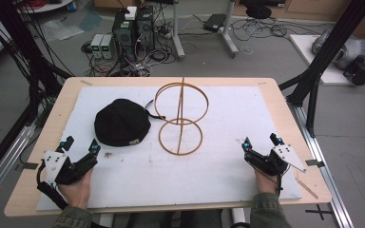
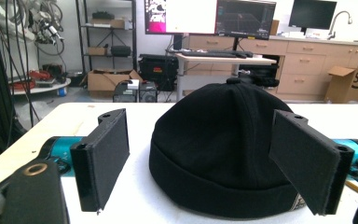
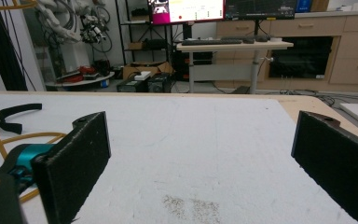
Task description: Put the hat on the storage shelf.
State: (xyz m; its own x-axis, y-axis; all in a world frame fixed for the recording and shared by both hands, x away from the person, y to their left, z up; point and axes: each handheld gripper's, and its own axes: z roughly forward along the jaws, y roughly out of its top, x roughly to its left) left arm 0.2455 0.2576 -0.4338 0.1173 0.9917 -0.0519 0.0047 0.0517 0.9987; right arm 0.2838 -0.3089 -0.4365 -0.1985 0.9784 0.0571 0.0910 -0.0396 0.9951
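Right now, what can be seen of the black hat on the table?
The black hat is a soft, round, brimless cap of what looks like knit or felt fabric, with seams running up to a small button at the crown and a folded band around its base carrying a small label at the edge. It sits crown up on the white mat, left of the wire stand. A black strap trails from its right side. The left gripper, jaws open, faces it without touching.

1 blk cap at 10 o'clock; 1 wire stand at 12; 2 grippers: left, right.
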